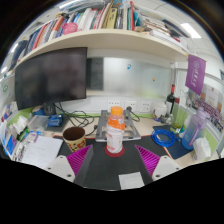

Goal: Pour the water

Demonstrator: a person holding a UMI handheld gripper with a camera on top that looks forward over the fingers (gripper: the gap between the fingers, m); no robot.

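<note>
One bottle [115,131], one mug [74,136], one monitor [50,76], one tape roll [163,138].

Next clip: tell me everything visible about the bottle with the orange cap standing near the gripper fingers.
The bottle is small, clear plastic by the look of it, with an orange cap and a whitish label band around its lower body. It stands upright on the dark desk surface, between the two fingers of the gripper, towards their tips. The fingers are open, with a gap visible at either side, so nothing presses on it. A brown mug stands apart to one side.
</note>
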